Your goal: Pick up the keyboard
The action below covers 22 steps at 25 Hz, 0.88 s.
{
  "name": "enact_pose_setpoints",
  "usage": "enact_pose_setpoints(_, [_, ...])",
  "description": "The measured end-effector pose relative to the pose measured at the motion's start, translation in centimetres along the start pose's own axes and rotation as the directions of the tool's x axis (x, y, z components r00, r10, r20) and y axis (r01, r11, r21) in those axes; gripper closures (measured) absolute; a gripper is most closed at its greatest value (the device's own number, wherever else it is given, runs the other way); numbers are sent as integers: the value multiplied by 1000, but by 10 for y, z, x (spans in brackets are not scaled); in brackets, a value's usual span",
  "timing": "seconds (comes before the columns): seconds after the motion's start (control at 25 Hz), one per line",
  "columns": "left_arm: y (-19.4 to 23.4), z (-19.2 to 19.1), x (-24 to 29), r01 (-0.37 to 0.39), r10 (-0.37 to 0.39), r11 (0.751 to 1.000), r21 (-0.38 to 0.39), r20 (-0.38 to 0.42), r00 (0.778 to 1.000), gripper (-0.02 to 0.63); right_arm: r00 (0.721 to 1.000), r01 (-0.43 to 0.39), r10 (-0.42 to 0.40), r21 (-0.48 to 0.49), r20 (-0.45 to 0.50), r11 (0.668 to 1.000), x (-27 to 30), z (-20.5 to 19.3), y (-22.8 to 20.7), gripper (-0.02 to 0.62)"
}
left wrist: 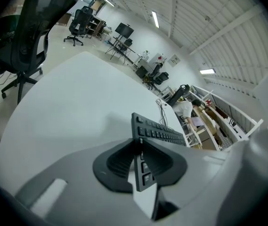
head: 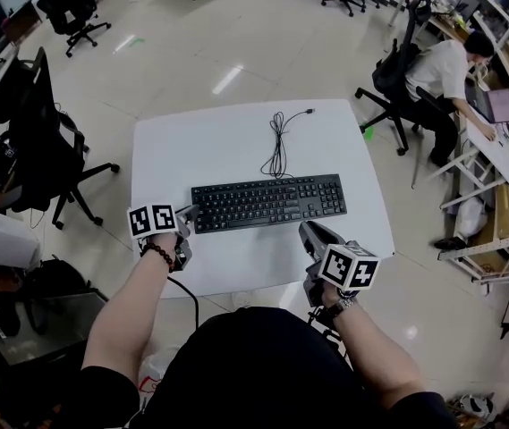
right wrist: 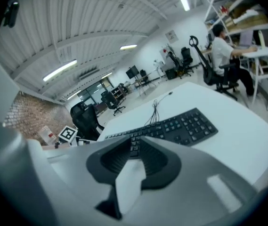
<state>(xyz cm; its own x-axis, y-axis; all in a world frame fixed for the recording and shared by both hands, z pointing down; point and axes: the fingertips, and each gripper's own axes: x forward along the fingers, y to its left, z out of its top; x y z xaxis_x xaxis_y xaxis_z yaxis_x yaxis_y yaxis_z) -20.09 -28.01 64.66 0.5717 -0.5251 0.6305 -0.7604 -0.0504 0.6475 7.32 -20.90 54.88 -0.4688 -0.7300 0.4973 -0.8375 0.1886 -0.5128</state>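
Gripping the keyboard (head: 269, 202) at its nine-o'clock end, left gripper (head: 189, 214) clenched; right gripper (head: 311, 232) gaped empty at five o'clock; white table (head: 227, 141), office floor (head: 236, 43).

Your right gripper (right wrist: 134, 145) had its jaws a little apart, with nothing pinched between them. Just beyond them the black keyboard (right wrist: 183, 126) lay flat on the white table (right wrist: 247, 140), its cable (right wrist: 155, 108) trailing toward the far edge.
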Motion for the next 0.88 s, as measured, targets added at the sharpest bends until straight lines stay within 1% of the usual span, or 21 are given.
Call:
enact_pose_setpoints(0.08, [-10,4,-7,7,-7,1000,6,8,1000,540,999,-14,18,111,-32,994,7,-14,-10,496])
enact_pose_setpoints(0.2, [-23,10,-17,21,-21,1000,10,24,999,545,997,-29,48,280,-60,960,21,-33,-25,437])
enact_pose_setpoints(0.32, [-35,15,-24,30,-31,999,21,35,999,546,997,-36,64,428,-51,903,35,-44,-41,405])
enact_pose_setpoints(0.44, [-44,19,-30,38,-39,999,25,44,998,548,997,-56,76,537,-14,842,50,-45,-53,394])
enact_pose_setpoints(0.56, [-48,20,-33,35,-37,999,27,48,998,549,997,-73,77,601,19,796,62,-43,-60,393])
enact_pose_setpoints(0.76, [-52,20,-33,35,-36,999,22,46,998,549,998,-67,48,653,48,754,76,-45,-78,393])
enact_pose_setpoints(0.88, [-55,20,-34,37,-38,999,23,43,998,551,996,-86,42,676,81,731,84,-42,-85,393])
